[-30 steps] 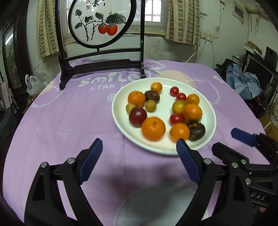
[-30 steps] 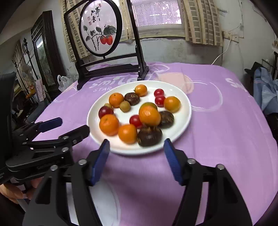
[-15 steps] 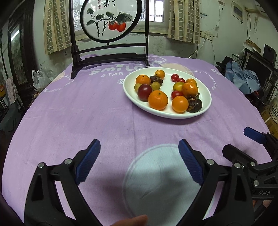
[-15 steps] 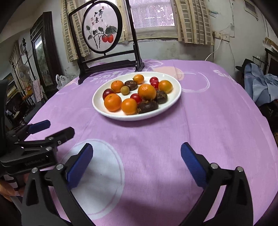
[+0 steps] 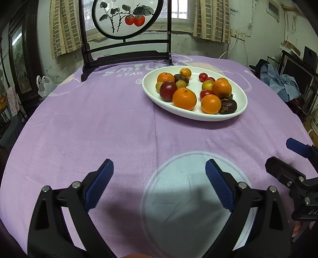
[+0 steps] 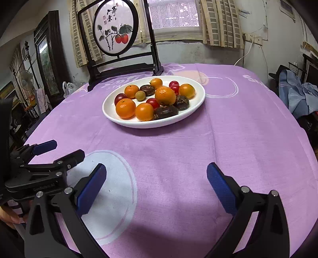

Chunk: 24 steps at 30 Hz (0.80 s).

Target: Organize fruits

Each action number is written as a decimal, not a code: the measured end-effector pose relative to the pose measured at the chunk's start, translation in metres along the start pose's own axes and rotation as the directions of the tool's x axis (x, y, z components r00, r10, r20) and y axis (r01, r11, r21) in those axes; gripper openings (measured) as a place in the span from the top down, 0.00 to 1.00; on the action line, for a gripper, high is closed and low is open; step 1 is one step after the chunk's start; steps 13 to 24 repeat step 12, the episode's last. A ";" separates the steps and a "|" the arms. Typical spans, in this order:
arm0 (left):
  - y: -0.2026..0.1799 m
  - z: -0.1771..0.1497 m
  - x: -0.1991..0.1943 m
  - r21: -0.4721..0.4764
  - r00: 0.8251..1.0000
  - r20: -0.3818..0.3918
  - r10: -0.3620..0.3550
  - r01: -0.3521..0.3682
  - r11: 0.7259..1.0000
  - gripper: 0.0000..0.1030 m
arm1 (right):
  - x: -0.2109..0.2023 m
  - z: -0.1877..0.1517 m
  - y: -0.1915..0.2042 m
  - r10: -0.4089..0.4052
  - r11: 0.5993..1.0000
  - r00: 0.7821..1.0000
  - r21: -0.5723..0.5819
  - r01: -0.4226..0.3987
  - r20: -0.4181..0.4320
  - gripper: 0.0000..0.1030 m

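A white plate (image 5: 241, 99) (image 6: 198, 99) sits on the purple tablecloth toward the far side. It holds several fruits: oranges such as the front one (image 5: 184, 98) (image 6: 125, 108), red cherry tomatoes (image 5: 203, 77), a dark plum (image 5: 168, 90), small green fruits (image 6: 140, 95) and dark wrinkled fruits (image 6: 166, 112). My left gripper (image 5: 159, 179) is open and empty, low over the cloth near the front edge, well short of the plate. My right gripper (image 6: 157, 181) is open and empty, beside it to the right. Each gripper shows in the other's view.
A dark wooden stand with a round painted screen (image 5: 127, 17) (image 6: 116, 33) stands behind the plate. A pale circle (image 5: 188, 198) is printed on the cloth under the left gripper. Clutter and blue cloth (image 5: 282, 83) lie beyond the table's right edge.
Both grippers have pulled back from the plate toward the table's front edge. The plate now looks farther away. Both stay open and empty.
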State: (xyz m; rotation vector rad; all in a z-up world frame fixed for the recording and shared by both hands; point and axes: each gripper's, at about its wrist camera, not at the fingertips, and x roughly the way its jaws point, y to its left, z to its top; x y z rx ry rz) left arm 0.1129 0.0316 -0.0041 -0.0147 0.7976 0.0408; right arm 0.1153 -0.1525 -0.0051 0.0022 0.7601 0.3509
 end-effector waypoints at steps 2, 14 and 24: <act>-0.001 0.000 -0.001 0.002 1.000 0.003 -0.006 0.006 1.000 0.07 | 0.000 -0.001 0.002 -0.003 1.000 1.000 -0.014 0.003 -0.003 0.02; -0.009 -0.006 -0.001 0.040 1.000 -0.020 -0.002 0.003 0.999 0.05 | 0.013 -0.008 0.003 -0.051 0.998 0.994 -0.028 0.048 -0.092 0.02; -0.009 -0.006 -0.001 0.040 1.000 -0.020 -0.002 0.003 0.999 0.05 | 0.013 -0.008 0.003 -0.051 0.998 0.994 -0.028 0.048 -0.092 0.02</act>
